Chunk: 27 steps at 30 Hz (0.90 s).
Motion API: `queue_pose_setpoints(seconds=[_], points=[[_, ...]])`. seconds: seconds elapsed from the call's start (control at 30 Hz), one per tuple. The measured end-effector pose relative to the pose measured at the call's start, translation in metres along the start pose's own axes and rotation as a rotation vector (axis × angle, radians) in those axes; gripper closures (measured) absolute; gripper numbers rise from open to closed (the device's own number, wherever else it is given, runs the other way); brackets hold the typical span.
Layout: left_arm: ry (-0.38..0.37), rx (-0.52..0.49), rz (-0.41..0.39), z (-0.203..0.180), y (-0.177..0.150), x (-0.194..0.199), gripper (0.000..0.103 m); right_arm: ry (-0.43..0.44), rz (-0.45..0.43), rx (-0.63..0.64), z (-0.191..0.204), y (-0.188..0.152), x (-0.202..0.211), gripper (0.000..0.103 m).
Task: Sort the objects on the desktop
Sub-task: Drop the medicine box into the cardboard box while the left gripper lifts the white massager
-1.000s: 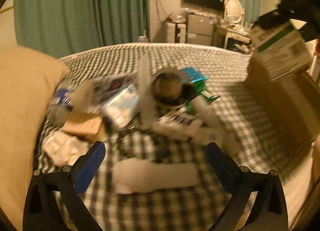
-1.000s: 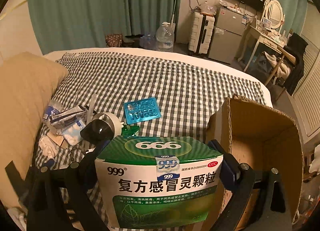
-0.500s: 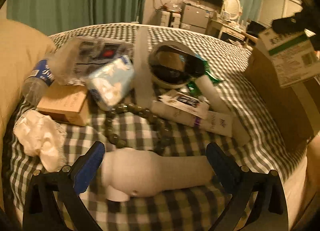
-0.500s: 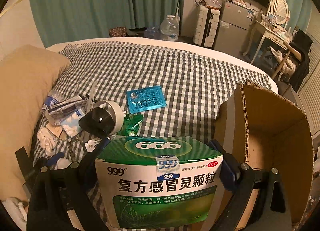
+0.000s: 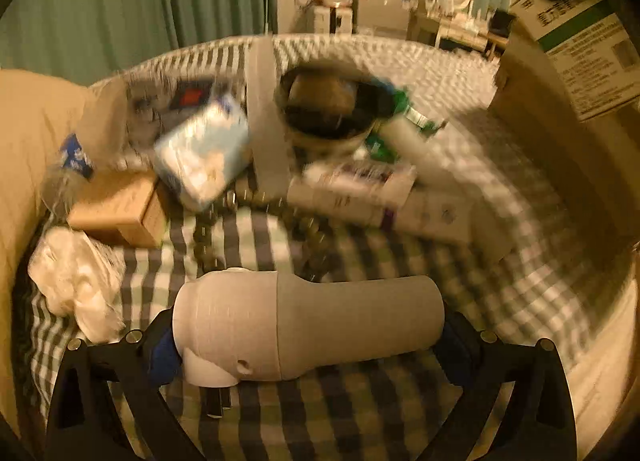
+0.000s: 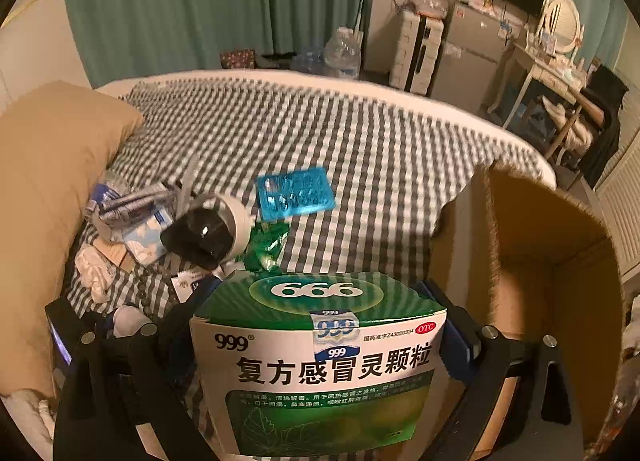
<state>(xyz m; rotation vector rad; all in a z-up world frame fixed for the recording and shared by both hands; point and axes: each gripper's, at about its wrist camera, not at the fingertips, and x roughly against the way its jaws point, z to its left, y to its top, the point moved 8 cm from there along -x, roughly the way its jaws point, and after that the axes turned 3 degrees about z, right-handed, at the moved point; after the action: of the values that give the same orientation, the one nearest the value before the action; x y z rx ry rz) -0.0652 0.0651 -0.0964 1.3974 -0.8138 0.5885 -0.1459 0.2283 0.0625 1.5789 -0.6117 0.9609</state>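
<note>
Early in the sort, judging by how much lies loose on the checked bed (image 6: 360, 149). Right hand-held gripper (image 6: 320, 341) pinching a green and white medicine box (image 6: 320, 357), held in the air just beside the open cardboard box (image 6: 560, 261) at the bed's edge; not yet dropped in. Inside of the cardboard box only partly visible, nothing seen in it.

Left hand-held gripper (image 5: 308, 341) set around a pale grey bottle-shaped object (image 5: 308, 321) lying sideways between its blue pads, the jaws close against both ends; cannot tell from the blurred view whether actually clamped or whether lifted clear of the bed.

Left to sort, in a heap near the tan pillow (image 6: 52, 181): a dark round lidded item (image 5: 324, 113), a blue-white soft packet (image 5: 204, 157), a small brown carton (image 5: 116, 209), crumpled white tissue (image 5: 76, 281), a string of dark beads (image 5: 256, 205), white tubes and cartons (image 5: 360, 189), green sachets (image 6: 268, 241). A blue blister pack (image 6: 294, 191) lying apart, farther up the bed
</note>
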Motion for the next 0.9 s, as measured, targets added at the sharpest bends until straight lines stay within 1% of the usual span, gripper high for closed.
queue_pose_setpoints(seconds=[0.1, 0.2, 0.3, 0.4, 0.47, 0.53, 0.6, 0.73, 0.83, 0.9], points=[[-0.052, 0.010, -0.057, -0.012, 0.023, 0.027, 0.001, -0.006, -0.057, -0.007, -0.010, 0.016, 0.027, 0.007], [-0.125, 0.015, -0.109, -0.031, 0.048, 0.054, 0.001, -0.033, -0.095, -0.009, -0.024, 0.028, 0.048, 0.007], [-0.203, -0.003, -0.150, -0.053, 0.074, 0.079, 0.001, -0.070, -0.107, -0.047, -0.051, 0.032, 0.060, 0.007], [-0.255, -0.043, -0.179, -0.080, 0.096, 0.098, 0.001, -0.092, -0.099, -0.087, -0.081, 0.030, 0.067, 0.007], [-0.287, -0.053, -0.196, -0.101, 0.114, 0.106, 0.001, -0.099, -0.085, -0.111, -0.101, 0.028, 0.067, 0.007], [-0.325, -0.055, -0.207, -0.119, 0.127, 0.117, 0.001, -0.098, -0.064, -0.135, -0.120, 0.025, 0.062, 0.007], [-0.353, -0.079, -0.220, -0.143, 0.137, 0.125, 0.001, -0.097, -0.046, -0.157, -0.137, 0.021, 0.055, 0.007], [-0.395, -0.137, -0.237, -0.187, 0.152, 0.134, 0.001, -0.067, -0.006, -0.197, -0.163, 0.013, 0.037, 0.007], [-0.438, -0.162, -0.229, -0.222, 0.162, 0.134, 0.001, -0.058, 0.014, -0.212, -0.177, 0.007, 0.026, 0.007], [-0.459, -0.182, -0.229, -0.241, 0.161, 0.139, 0.001, -0.036, 0.022, -0.218, -0.185, 0.006, 0.019, 0.006]])
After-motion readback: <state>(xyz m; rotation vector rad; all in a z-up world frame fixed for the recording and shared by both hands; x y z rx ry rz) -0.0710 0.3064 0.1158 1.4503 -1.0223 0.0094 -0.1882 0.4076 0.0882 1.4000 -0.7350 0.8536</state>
